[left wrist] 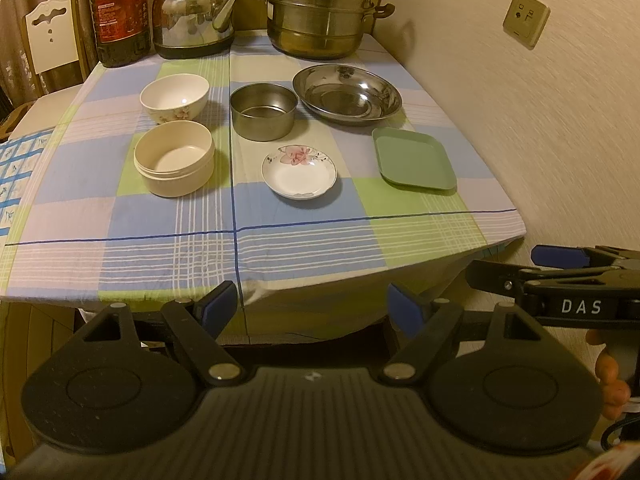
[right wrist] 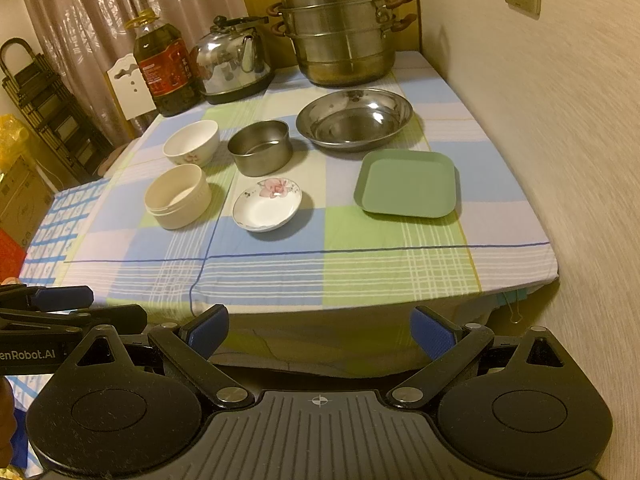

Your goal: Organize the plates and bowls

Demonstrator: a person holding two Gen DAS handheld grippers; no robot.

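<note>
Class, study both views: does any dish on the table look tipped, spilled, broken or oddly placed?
Nothing stands out. The white bowl, cream tub, steel tin, steel basin, floral saucer and green plate all sit upright, apart and empty.

Blue-green-lilac checked tablecloth (left wrist: 304, 216), pink-flowered white saucer (left wrist: 299, 172), green square plate (left wrist: 414, 159), cream tub (left wrist: 174, 164), blue-padded black left gripper (left wrist: 308, 306)

Home kitchen: kettle (left wrist: 195, 16), steamer pot (left wrist: 320, 12), tablecloth (left wrist: 280, 232).
</note>
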